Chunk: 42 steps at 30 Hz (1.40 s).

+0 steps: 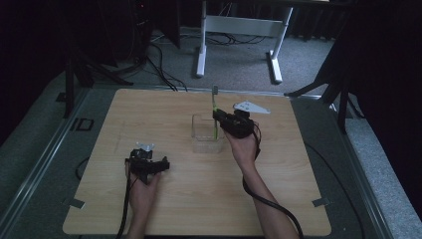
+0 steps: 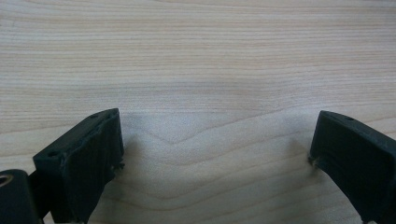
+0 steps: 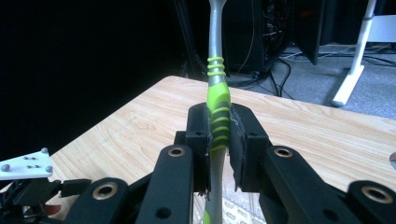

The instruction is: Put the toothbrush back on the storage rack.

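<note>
Right tongs (image 1: 217, 117) clamped tight, raised; left tongs (image 1: 164, 164) spread wide, low.

Toothbrush (image 1: 215, 112) upright over clear container (image 1: 207, 133), mid-table.

The toothbrush has a green and grey handle with ribbed green rings; my right gripper (image 3: 219, 140) clamps its handle. Head up, lower end inside the transparent rectangular container, which stands open-topped on the table.
</note>
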Motion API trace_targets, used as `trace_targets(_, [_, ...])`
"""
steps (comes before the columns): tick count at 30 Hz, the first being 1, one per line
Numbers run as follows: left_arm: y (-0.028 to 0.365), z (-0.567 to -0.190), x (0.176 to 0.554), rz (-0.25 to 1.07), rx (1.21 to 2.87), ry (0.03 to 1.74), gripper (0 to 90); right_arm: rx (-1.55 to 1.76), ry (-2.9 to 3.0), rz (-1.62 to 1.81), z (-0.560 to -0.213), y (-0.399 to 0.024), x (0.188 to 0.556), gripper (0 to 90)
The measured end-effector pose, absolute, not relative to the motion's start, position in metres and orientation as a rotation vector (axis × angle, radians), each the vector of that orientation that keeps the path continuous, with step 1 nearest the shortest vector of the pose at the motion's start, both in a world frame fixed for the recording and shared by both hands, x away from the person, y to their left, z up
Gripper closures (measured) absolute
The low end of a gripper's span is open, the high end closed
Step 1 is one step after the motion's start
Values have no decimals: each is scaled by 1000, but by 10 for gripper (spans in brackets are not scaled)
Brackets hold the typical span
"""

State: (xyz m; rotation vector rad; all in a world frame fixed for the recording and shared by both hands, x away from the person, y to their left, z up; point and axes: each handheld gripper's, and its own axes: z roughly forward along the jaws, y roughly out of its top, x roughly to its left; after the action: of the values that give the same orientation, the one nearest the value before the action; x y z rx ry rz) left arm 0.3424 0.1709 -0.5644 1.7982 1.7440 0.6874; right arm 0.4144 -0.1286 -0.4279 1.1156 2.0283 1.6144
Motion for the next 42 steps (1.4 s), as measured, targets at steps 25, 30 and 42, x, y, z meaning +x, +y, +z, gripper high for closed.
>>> trace_targets(25, [171, -564, 342, 687, 1799, 1744, 31, 1074, 1985, 1528, -443, -129, 426, 789])
trace_targets(30, [171, -564, 342, 688, 1798, 1744, 31, 1040, 2004, 1484, -448, -125, 425, 787])
trace_targets(42, [171, -564, 342, 687, 1796, 1745, 30, 992, 2085, 1371, -462, -117, 423, 782])
